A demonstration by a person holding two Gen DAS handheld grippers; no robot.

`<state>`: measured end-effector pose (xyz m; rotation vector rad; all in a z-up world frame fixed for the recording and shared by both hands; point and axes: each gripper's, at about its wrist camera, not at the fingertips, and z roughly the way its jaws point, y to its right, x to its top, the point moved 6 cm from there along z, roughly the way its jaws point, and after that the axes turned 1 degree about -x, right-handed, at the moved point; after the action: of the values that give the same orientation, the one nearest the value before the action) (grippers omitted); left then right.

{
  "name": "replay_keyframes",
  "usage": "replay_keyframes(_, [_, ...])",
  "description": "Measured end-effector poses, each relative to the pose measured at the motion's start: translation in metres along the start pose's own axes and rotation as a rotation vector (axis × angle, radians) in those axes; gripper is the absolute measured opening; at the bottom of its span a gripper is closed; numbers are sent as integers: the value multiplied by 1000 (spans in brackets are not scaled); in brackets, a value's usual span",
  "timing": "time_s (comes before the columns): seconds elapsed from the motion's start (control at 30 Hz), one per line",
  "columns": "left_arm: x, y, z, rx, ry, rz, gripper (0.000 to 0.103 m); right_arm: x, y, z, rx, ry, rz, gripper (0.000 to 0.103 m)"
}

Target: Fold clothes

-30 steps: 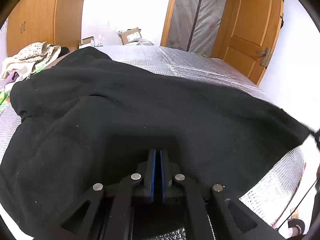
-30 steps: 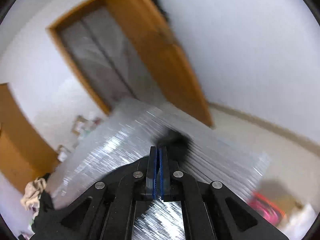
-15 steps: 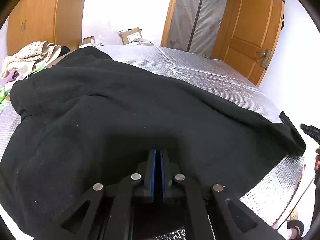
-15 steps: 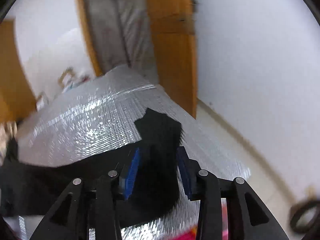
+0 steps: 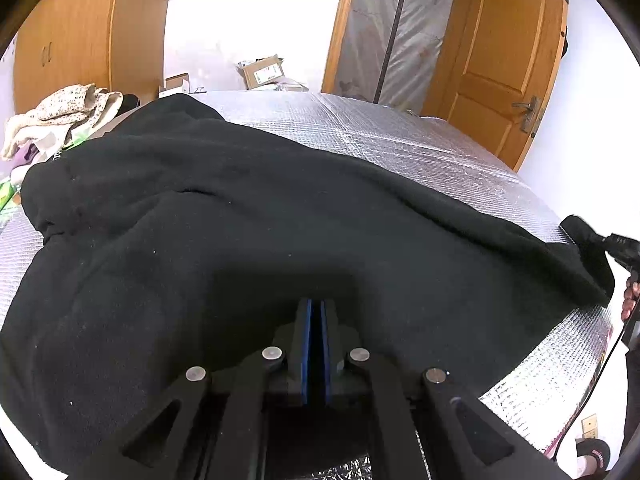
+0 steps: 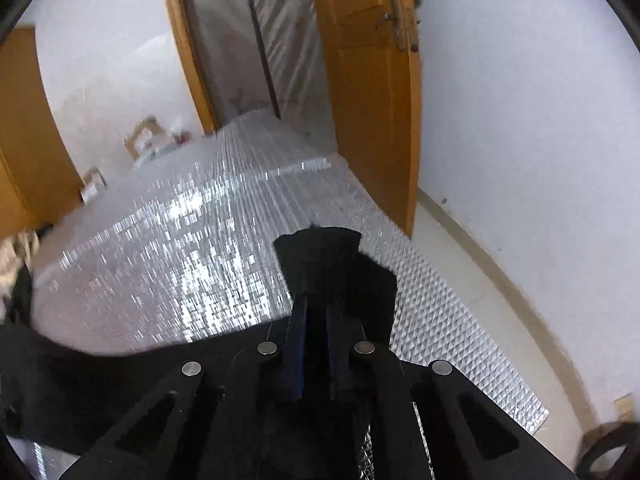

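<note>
The black garment (image 5: 256,240) lay spread wide over the silvery padded mat (image 5: 400,136), covering most of the mat's near half, with one long sleeve reaching out to the mat's right edge. It looked like a thick fleece: soft, limp and fairly heavy for clothing, likely to sag and drag rather than hold any shape, yet fuzzy enough that it should not slip from a firm pinch. The left gripper (image 5: 316,344) sat at the near edge of the mat with its blue pads drawn together; the garment's hem lay right under them, but whether cloth was caught between them could not be told. The right gripper (image 6: 316,320), at the mat's right edge, was closing its jaws on the sleeve cuff (image 6: 320,256), and dark cloth stood up between and beyond the pads. A hand (image 5: 630,296) showed beside that gripper in the left view. The cuff and the hem seemed the sound places to hold, being doubled and firmer than the open fabric.
</note>
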<state>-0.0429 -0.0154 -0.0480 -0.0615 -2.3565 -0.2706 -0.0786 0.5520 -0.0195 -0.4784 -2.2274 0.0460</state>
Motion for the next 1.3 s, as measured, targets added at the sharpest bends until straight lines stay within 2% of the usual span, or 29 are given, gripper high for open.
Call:
replay_keyframes(0.17, [0, -1, 0, 3, 0, 3, 4, 14, 31, -34, -17, 130, 159, 5])
replay_keyframes(0.27, [0, 0, 0, 8, -1, 9, 4, 8, 62, -58, -133, 171, 271, 6])
replay_keyframes(0.3, [0, 0, 0, 11, -2, 11, 4, 1, 73, -65, -175, 169, 311, 8])
replay_keyframes(0.43, [1, 1, 0, 21, -5, 22, 4, -27, 98, -63, -309, 48, 369, 15])
replay_keyframes(0.5, [2, 1, 0, 20, -7, 19, 4, -33, 97, -71, -308, 75, 364, 24])
replay_keyframes(0.53, [2, 1, 0, 21, -9, 13, 4, -35, 96, -75, -305, 92, 360, 26])
replay_keyframes(0.6, [3, 3, 0, 30, -20, 6, 4, -34, 64, -73, -211, 80, 261, 31])
replay_keyframes(0.67, [5, 5, -1, 26, -27, 7, 4, -33, 30, -71, -110, 65, 156, 31])
replay_keyframes(0.7, [5, 8, -1, 7, -29, 8, 4, -36, 5, -66, -45, 31, 79, 31])
replay_keyframes(0.8, [3, 24, -6, -41, -19, 38, 4, -48, -53, -40, 53, -72, -107, 31])
replay_keyframes(0.87, [1, 32, -8, -61, -18, 63, 4, -56, -76, -21, 60, -144, -188, 31])
replay_keyframes(0.93, [-5, 36, -4, -71, -49, 82, 4, -65, -95, 8, 64, -219, -251, 31])
replay_keyframes(1.03, [-12, 35, -2, -69, -53, 103, 5, -55, -104, 24, 28, -207, -304, 32])
replay_keyframes(1.2, [-16, 30, -7, -91, -61, 91, 5, -22, -107, 59, -13, -194, -272, 33])
replay_keyframes(1.3, [-19, 28, -11, -100, -60, 82, 5, -11, -109, 74, -3, -186, -253, 33])
